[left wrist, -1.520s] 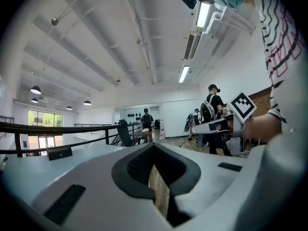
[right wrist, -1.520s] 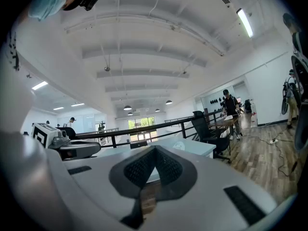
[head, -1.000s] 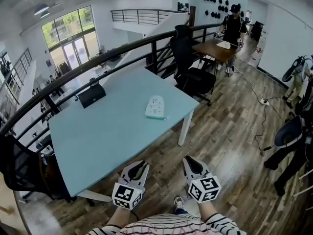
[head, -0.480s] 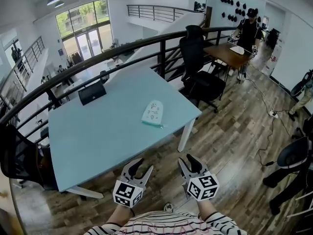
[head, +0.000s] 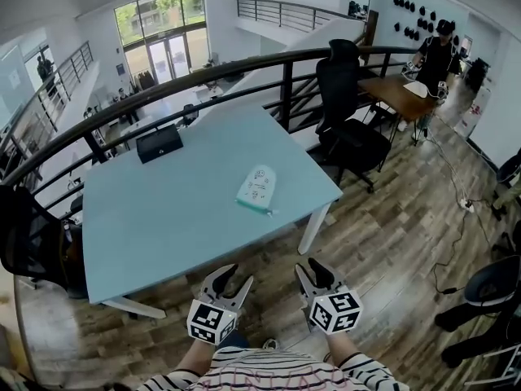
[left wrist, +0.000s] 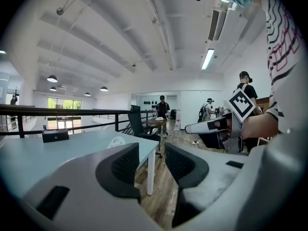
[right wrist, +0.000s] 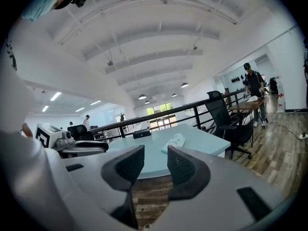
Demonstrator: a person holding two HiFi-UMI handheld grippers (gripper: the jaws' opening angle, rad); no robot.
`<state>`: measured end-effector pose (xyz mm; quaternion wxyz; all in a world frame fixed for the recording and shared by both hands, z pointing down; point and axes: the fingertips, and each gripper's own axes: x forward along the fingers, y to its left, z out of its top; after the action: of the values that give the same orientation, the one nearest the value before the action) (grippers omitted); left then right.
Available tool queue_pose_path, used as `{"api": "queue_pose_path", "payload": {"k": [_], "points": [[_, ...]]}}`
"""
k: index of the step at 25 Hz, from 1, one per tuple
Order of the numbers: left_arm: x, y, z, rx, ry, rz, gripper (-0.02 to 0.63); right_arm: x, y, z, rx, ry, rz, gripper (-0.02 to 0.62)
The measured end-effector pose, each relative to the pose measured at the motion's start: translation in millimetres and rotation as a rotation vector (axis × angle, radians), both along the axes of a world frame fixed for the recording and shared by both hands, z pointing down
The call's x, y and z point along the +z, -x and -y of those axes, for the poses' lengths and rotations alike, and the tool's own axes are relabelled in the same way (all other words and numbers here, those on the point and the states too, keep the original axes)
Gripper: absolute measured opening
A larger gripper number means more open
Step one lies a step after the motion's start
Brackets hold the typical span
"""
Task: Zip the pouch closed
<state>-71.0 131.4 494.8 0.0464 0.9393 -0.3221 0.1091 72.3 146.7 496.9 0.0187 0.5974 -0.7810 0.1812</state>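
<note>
Lying flat, the pouch (head: 257, 189) rests on the table (head: 163, 218).

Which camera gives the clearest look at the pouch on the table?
The head view: the pouch lies whole, seen from above, on the table. The left gripper view shows only a far sliver of the pouch; the right gripper view shows the pouch low and edge-on.

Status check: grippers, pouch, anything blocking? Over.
Left gripper and right gripper open, empty, short of table. Pouch flat on table, untouched. Nothing blocking.
</note>
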Motion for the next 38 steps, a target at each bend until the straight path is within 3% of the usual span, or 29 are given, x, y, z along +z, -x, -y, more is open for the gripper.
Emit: {"api": "queue_pose_path", "payload": {"k": [17, 31, 38], "points": [[2.6, 4.9, 130.5, 0.038, -0.006, 0.009, 0.144, 15.3, 4.8, 127.0, 0.032, 0.042, -0.024, 0.158], [13.6, 15.6, 234.6, 0.150, 0.015, 0.036, 0.144, 32.9, 19.9, 230.6, 0.113, 0.077, -0.021, 0.158], [35.1, 9.5, 264.8, 0.115, 0.057, 0.054, 0.144, 55.2, 13.0, 265.1, 0.061, 0.117, -0.039, 0.158]]}}
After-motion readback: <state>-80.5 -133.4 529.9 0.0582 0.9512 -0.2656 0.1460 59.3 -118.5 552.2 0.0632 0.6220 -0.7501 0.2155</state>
